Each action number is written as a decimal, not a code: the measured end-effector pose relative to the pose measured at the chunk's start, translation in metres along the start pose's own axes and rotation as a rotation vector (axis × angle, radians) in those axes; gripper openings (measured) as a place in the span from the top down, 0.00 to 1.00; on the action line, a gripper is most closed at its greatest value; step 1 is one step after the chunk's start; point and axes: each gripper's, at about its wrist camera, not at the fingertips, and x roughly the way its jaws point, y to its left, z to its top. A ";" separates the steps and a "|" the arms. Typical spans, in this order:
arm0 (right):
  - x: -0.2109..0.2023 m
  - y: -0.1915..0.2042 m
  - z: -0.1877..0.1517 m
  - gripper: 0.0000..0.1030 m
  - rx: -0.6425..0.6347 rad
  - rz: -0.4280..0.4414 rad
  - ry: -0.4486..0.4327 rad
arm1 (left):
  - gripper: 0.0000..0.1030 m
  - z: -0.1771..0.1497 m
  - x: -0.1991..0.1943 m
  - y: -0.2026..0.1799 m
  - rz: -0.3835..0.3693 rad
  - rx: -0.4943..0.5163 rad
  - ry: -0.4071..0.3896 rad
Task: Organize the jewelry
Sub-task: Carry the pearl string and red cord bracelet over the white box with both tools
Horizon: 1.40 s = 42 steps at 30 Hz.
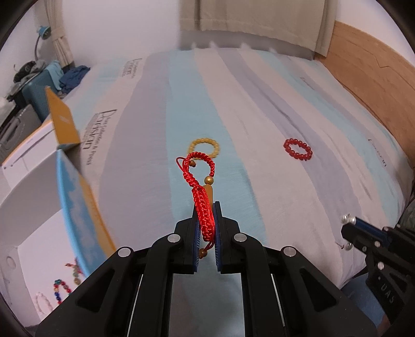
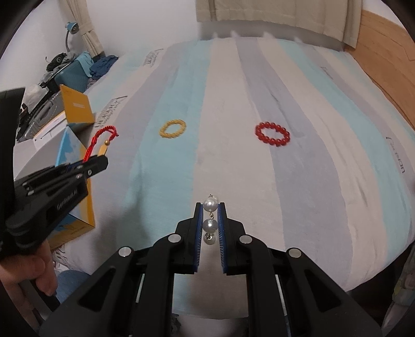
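Left gripper (image 1: 206,211) clamps a red braided bracelet (image 1: 201,186); right gripper (image 2: 210,207) pinches a pearl strand (image 2: 210,215). Both hover over the striped bedspread (image 2: 233,90), curtains (image 2: 272,15) at twelve o'clock, open box (image 1: 75,181) at nine.

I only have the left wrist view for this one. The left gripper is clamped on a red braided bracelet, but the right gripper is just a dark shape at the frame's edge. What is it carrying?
Observer: The right gripper is shut on a string of pearls; three white beads sit in a row between its blue pads.
Operator: Is any of it touching the bed?
Observer: The right wrist view only shows the top pearl poking past the fingertips, with the striped bedspread behind; contact cannot be judged.
Operator: Who holds the left gripper?
Observer: A bare hand grips its handle, below the open box.
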 end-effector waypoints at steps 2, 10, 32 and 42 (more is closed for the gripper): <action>-0.005 0.010 0.004 0.90 -0.012 0.004 -0.009 | 0.92 -0.002 -0.010 0.009 0.003 -0.015 -0.007; -0.024 0.052 0.022 0.90 -0.067 0.020 -0.039 | 0.92 -0.007 -0.046 0.044 0.029 -0.054 -0.042; -0.053 0.196 0.045 0.90 -0.224 0.123 -0.078 | 0.92 -0.032 -0.142 0.173 0.163 -0.209 -0.116; -0.045 0.272 0.028 0.90 -0.325 0.195 -0.050 | 0.92 -0.075 -0.152 0.234 0.252 -0.308 -0.074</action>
